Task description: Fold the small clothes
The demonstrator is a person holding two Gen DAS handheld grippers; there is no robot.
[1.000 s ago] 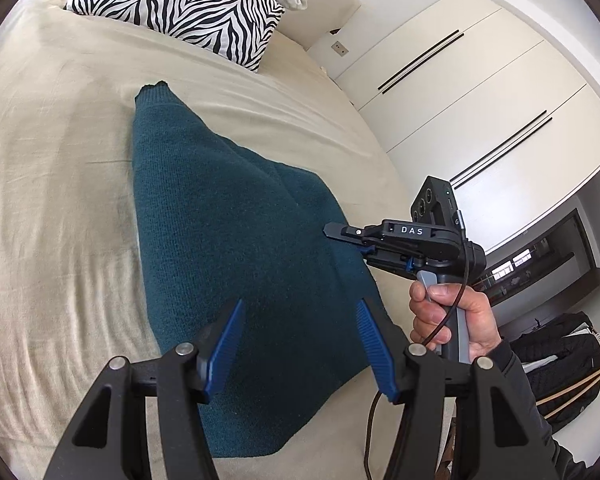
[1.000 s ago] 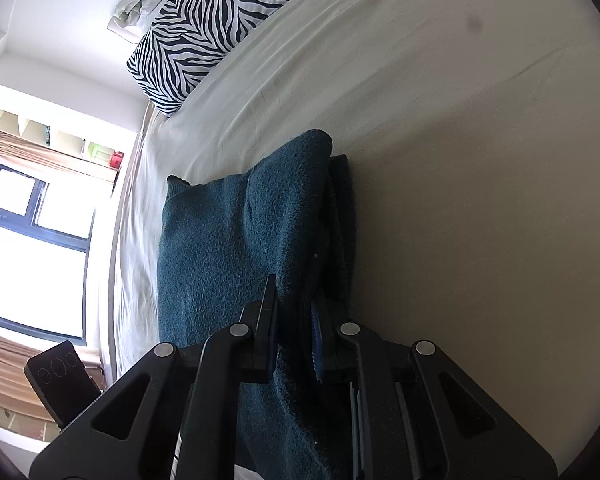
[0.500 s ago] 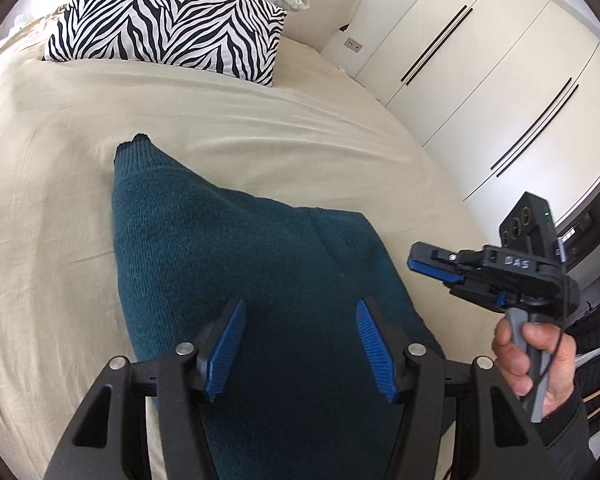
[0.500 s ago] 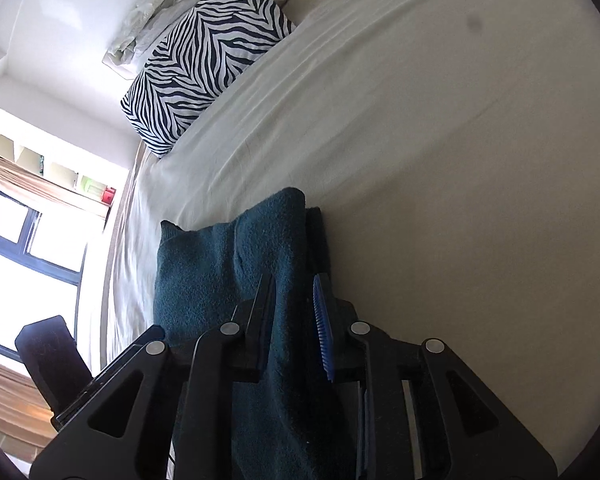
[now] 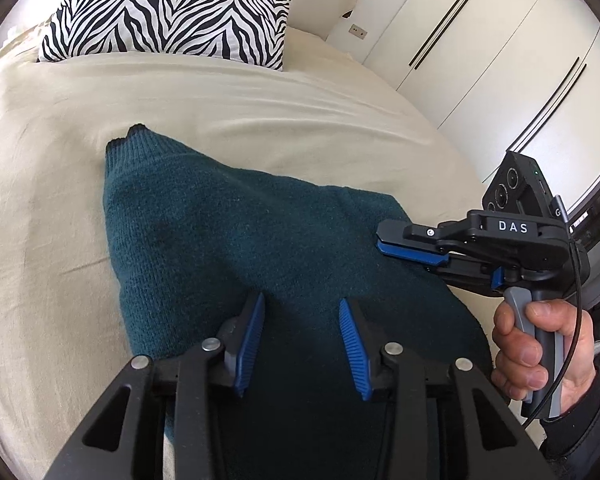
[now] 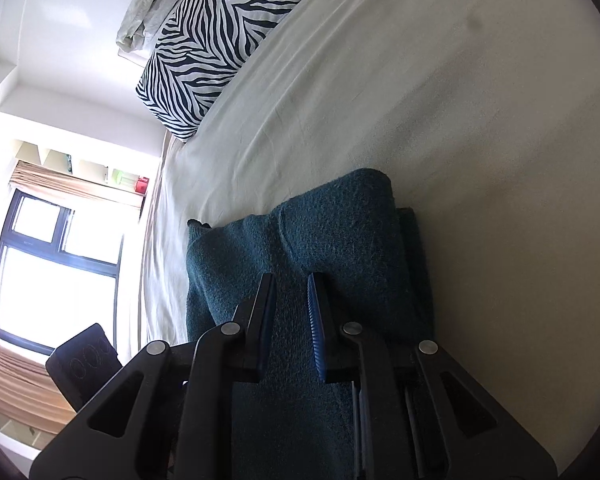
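Observation:
A dark teal knitted sweater (image 5: 240, 240) lies partly folded on the beige bed (image 5: 40, 208). My left gripper (image 5: 302, 312) is open and empty, hovering just above the sweater's near part. My right gripper (image 5: 384, 240) shows in the left wrist view at the sweater's right edge, turned on its side. In the right wrist view the right gripper (image 6: 290, 292) has its jaws partly open over the sweater (image 6: 340, 232), with a narrow gap and no cloth pinched between them. A folded sleeve lies along the sweater's right side.
A zebra-print pillow (image 5: 172, 8) lies at the head of the bed, with crumpled pale bedding (image 6: 148, 12) behind it. White wardrobe doors (image 5: 480, 48) stand to the right. A window (image 6: 52, 272) is on the far side.
My right gripper has let go of the sweater's edge and its jaws have opened slightly. My left gripper has moved forward over the sweater, staying open.

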